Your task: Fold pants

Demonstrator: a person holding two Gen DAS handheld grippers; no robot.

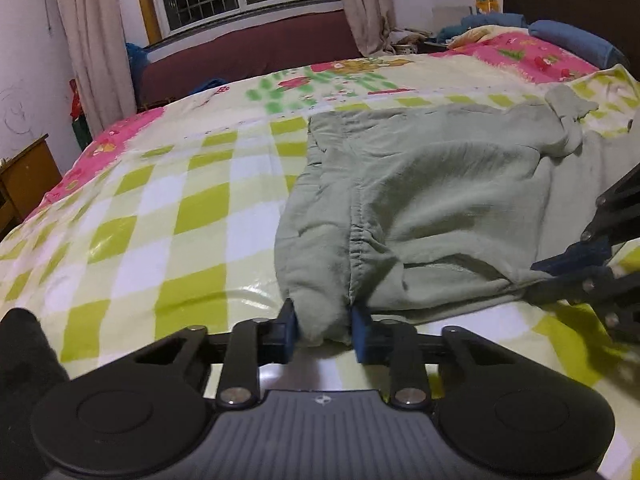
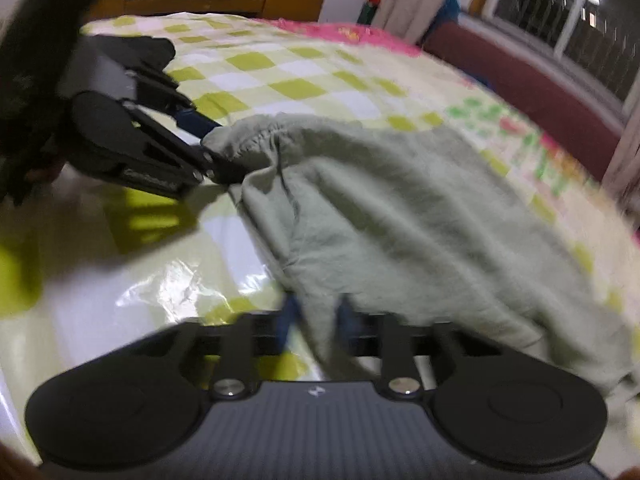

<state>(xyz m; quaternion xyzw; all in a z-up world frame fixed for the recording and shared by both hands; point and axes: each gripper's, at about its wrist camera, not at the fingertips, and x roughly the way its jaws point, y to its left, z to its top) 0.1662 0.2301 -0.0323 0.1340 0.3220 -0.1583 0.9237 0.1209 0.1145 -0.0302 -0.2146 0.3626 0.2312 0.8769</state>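
Both tongs clamped on the pants point(image 1: 420, 200): left tongs point(image 1: 323, 326) on a bunched corner, right tongs point(image 2: 316, 320) likewise (blurred), bed point(image 1: 160, 220) underneath.

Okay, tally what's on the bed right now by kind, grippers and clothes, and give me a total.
Grippers: 2, the left gripper and the right gripper, each pinching an edge of the cloth.
Pants: 1, the pale green pants lying on the checked bedspread.
Total: 3
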